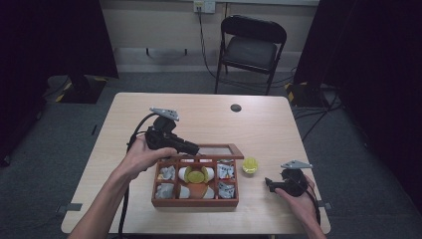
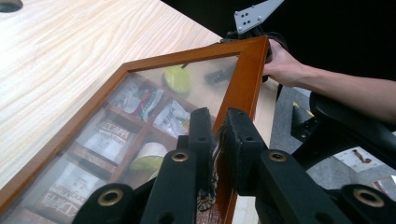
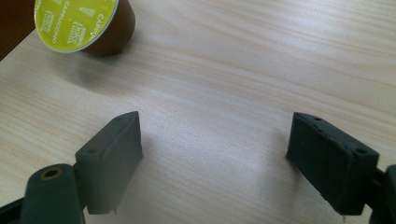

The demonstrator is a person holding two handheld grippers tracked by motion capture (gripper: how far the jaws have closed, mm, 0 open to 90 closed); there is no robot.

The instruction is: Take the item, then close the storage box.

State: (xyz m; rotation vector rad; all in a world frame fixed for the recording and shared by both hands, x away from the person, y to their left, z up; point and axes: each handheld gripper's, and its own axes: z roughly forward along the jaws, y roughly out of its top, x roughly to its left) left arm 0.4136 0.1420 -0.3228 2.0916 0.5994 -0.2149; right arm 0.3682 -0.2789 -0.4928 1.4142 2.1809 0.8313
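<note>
Lid (image 1: 217,150) of the box (image 1: 195,201) is held up by the left gripper (image 2: 216,135), jaws clamped on the lid's wooden frame; box interior is thereby exposed, its compartments stocked with sachets and pods. Right gripper (image 3: 215,154) is low over the table (image 3: 261,56), jaws wide apart and holding nothing; a capsule (image 3: 84,25) lies on its side just ahead, beside the box. Step judged: one capsule out, on the table, released. Next move judged: lid to be kept raised; right gripper to be brought to the box or the capsule, jaws squared first.
</note>
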